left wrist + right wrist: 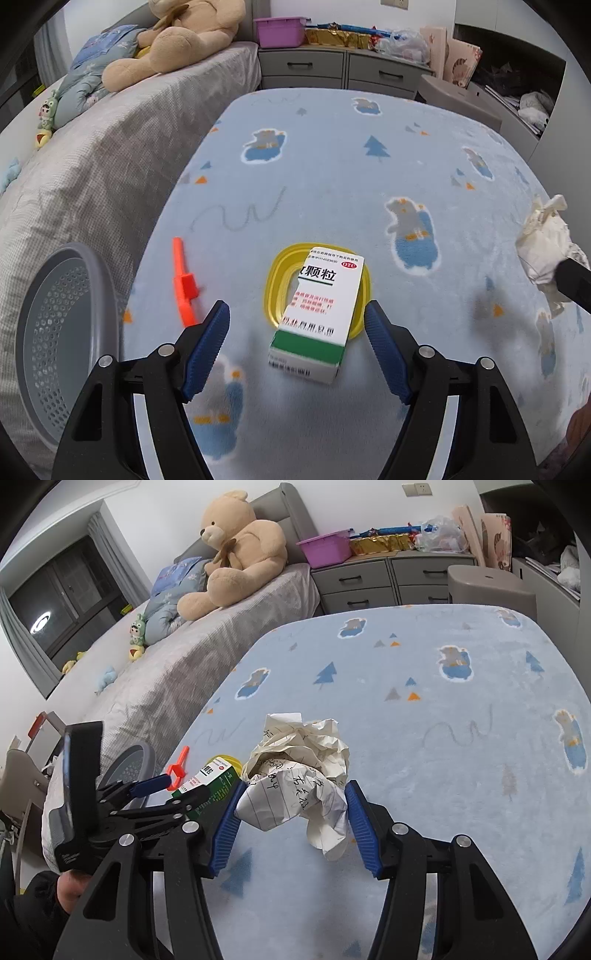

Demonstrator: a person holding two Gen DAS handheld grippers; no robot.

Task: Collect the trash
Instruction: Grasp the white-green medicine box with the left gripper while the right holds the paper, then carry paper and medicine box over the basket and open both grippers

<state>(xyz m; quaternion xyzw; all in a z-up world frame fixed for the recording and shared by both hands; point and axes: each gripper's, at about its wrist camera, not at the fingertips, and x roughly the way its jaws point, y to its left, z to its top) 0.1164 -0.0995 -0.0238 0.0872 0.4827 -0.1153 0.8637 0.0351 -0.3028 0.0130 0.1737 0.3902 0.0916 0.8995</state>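
While its blue pads stand wide apart, the left hand-held gripper [297,341] hovers low over the medicine box [317,314], one pad on each side of the carton and neither touching it. The box lies on the blanket-covered surface [332,177], its far end resting over a yellow lid [275,291]. Just to the left lies an orange plastic clip [184,282], and beyond it, at the surface's left edge, sits the grey perforated basket [55,332], which looks like the place for the trash.

The right hand-held gripper [291,821] is about half open around a crumpled paper ball [299,771] covered in handwriting. The pads sit against or very near the paper's sides, and whether the ball is pinched and lifted or only rests on the blanket cannot be told from either view, though in the left wrist view the paper seems raised beside a black finger.

The step in hand appears to be the pick-up stage: paper at the right, box at the left. The next move for the left side likely calls for closing squarely on the carton's long sides without dragging the lid beneath, then carrying it left to the basket.
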